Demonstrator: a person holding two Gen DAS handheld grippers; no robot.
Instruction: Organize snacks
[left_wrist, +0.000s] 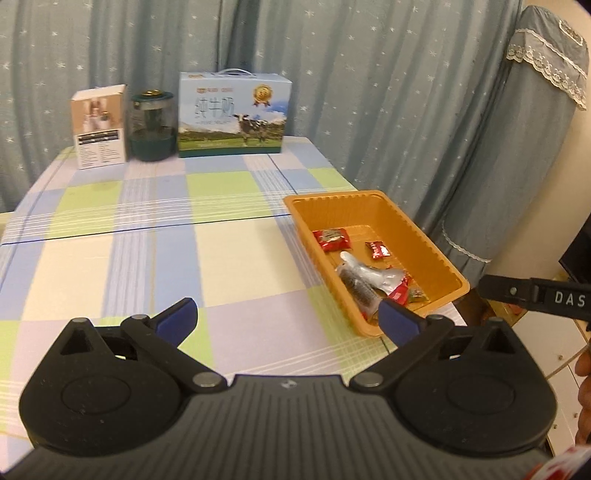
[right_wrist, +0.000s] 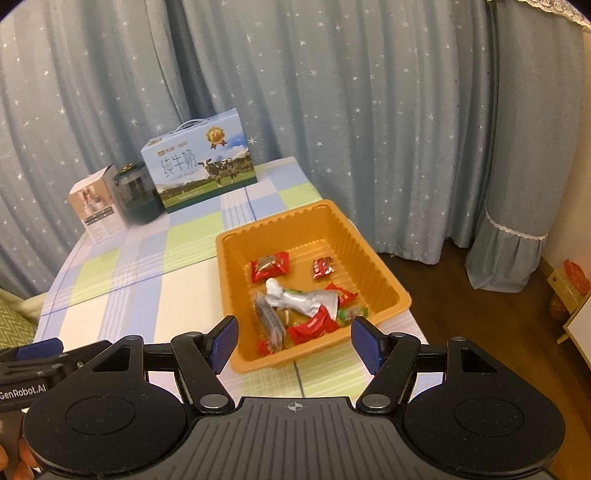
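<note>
An orange plastic tray (left_wrist: 436, 247) (right_wrist: 373, 258) sits at the right edge of the checked table. It holds several snack packets: red packets (left_wrist: 331, 239) (right_wrist: 269, 266), a small red one (left_wrist: 377, 250) (right_wrist: 322, 267), a silver packet (left_wrist: 369, 273) (right_wrist: 306, 299) and a dark one (left_wrist: 358, 288) (right_wrist: 267, 319). My left gripper (left_wrist: 288, 321) is open and empty, above the table left of the tray's near corner. My right gripper (right_wrist: 293, 343) is open and empty, just in front of the tray's near edge.
At the table's far end stand a milk carton box (left_wrist: 231, 116) (right_wrist: 201, 164), a dark green jar (left_wrist: 151, 125) (right_wrist: 135, 192) and a small white box (left_wrist: 99, 127) (right_wrist: 96, 208). Starred curtains (left_wrist: 369, 74) hang behind. A covered appliance (left_wrist: 524, 147) stands right.
</note>
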